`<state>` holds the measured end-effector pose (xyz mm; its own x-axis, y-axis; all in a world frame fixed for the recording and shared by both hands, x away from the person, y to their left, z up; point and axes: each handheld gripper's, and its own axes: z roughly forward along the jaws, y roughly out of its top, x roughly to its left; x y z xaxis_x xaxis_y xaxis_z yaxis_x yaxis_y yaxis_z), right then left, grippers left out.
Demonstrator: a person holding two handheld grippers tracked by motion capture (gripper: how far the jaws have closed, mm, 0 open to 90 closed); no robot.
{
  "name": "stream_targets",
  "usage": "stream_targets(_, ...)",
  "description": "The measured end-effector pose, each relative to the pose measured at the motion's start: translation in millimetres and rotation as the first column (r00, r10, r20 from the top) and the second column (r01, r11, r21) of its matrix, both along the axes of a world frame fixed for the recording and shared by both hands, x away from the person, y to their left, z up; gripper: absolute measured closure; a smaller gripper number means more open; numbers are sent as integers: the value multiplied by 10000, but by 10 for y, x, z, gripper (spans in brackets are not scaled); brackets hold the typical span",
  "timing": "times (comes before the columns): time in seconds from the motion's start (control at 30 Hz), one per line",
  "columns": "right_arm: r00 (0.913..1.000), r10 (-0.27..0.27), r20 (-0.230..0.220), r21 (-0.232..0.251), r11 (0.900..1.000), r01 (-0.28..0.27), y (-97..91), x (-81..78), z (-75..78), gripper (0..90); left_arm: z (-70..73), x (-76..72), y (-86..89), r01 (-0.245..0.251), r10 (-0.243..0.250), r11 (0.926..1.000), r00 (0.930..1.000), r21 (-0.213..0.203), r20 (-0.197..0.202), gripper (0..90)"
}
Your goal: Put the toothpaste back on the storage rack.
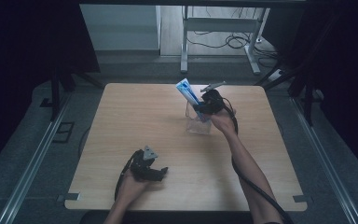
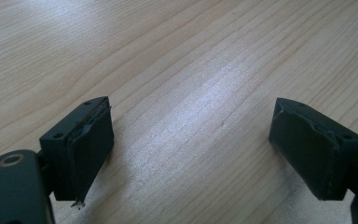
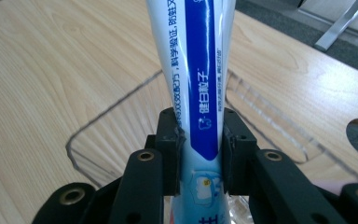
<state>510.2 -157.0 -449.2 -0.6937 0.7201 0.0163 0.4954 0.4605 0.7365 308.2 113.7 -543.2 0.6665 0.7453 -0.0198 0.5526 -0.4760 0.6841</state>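
- The right gripper [image 1: 204, 105] was clamped on a blue-and-white toothpaste tube [image 3: 200, 84], the two black jaws pinching its flat body from either side, partway along its length
- The tube stood tilted over a clear plastic container [image 1: 198, 122] on the far right part of the wooden table [image 1: 121, 116]; in the high view its upper end [image 1: 186, 89] leaned up and to the left, while its lower end was hidden behind the gripper, so whether it touched the container's floor could not be told
- In the right gripper view the container's thin transparent rim [image 3: 114, 109] curved round just beyond the jaws
- The left gripper [image 2: 191, 144] lay low near the front edge of the table, well apart from the tube, jaws spread wide with nothing but bare wood between them
- Judged from its look, the tube was light and soft — a squeezable skin that dents under pressure, with a glossy, probably slippery surface
- A hold across the flat faces, as here, seemed sound; a hard squeeze risked forcing paste toward the cap, so firm but modest pressure looked best
- The container seemed thin and light — likely to slide or tip if the tube pushed on its wall
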Motion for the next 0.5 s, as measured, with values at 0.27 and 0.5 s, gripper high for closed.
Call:
stream_targets(0.27,9998,100,-186,-200,9997,-103,-6,-20,-58,704,0,0,0,1,-1,10000,10000,2,2,138)
stream_targets(0.5,9983,358,-471,-406,9985,-377,1,-40,-49,631,0,0,0,-1,1,10000,10000,3,2,138)
